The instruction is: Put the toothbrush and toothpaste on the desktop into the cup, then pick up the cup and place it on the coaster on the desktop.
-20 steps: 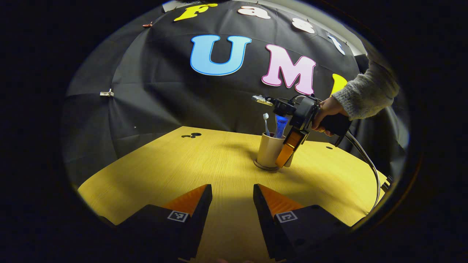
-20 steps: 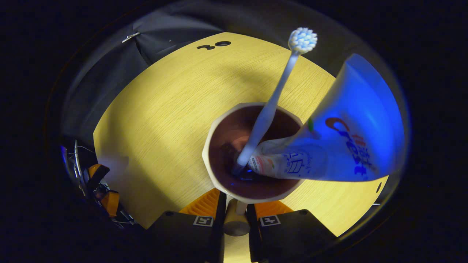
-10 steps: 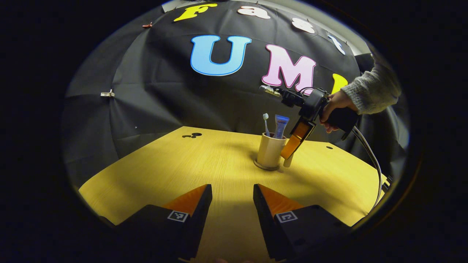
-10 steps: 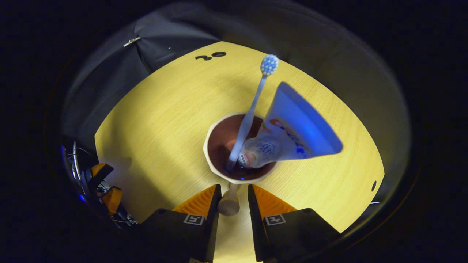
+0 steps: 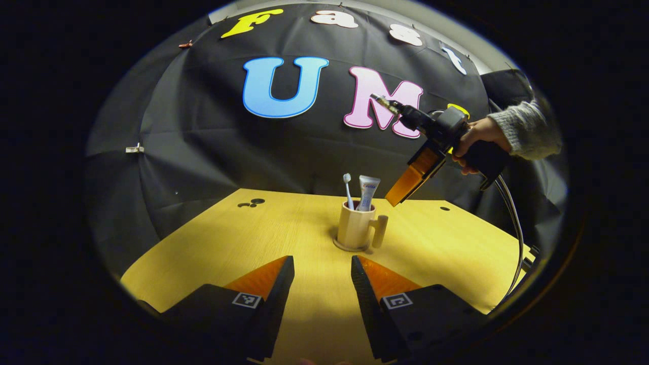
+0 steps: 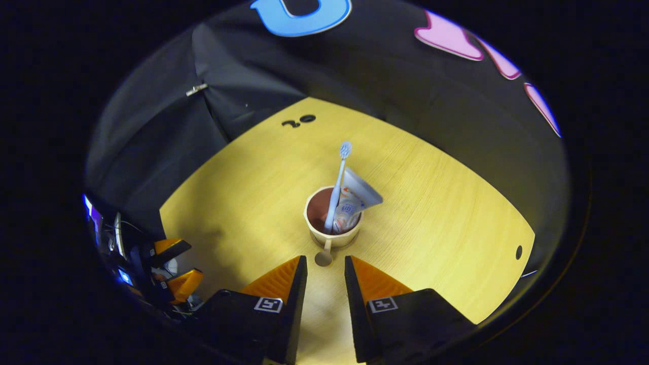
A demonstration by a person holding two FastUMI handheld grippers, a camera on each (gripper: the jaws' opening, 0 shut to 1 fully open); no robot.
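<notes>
A beige cup (image 5: 355, 229) (image 6: 332, 237) with a peg handle stands upright on a round coaster (image 5: 349, 247) on the yellow desktop. A white toothbrush (image 5: 348, 190) (image 6: 338, 177) and a toothpaste tube (image 5: 367, 191) (image 6: 355, 200) stand inside it. My right gripper (image 5: 393, 197) (image 6: 324, 263) hangs open in the air above and to the right of the cup, apart from the handle, held by a hand in a grey sleeve (image 5: 527, 134). My left gripper (image 5: 322, 266) stays open low over the near part of the desktop, nothing between its fingers.
The yellow desktop (image 5: 243, 243) (image 6: 243, 203) has small dark holes at the far left (image 5: 251, 204) and far right (image 5: 444, 208). A cable (image 5: 512, 223) trails from the right gripper past the table's right edge. The left gripper and gear show at the lower left (image 6: 172, 274).
My right gripper let go of the cup's handle, opened and rose up and away from it. The cup stays on the coaster. The left gripper shifted only slightly.
</notes>
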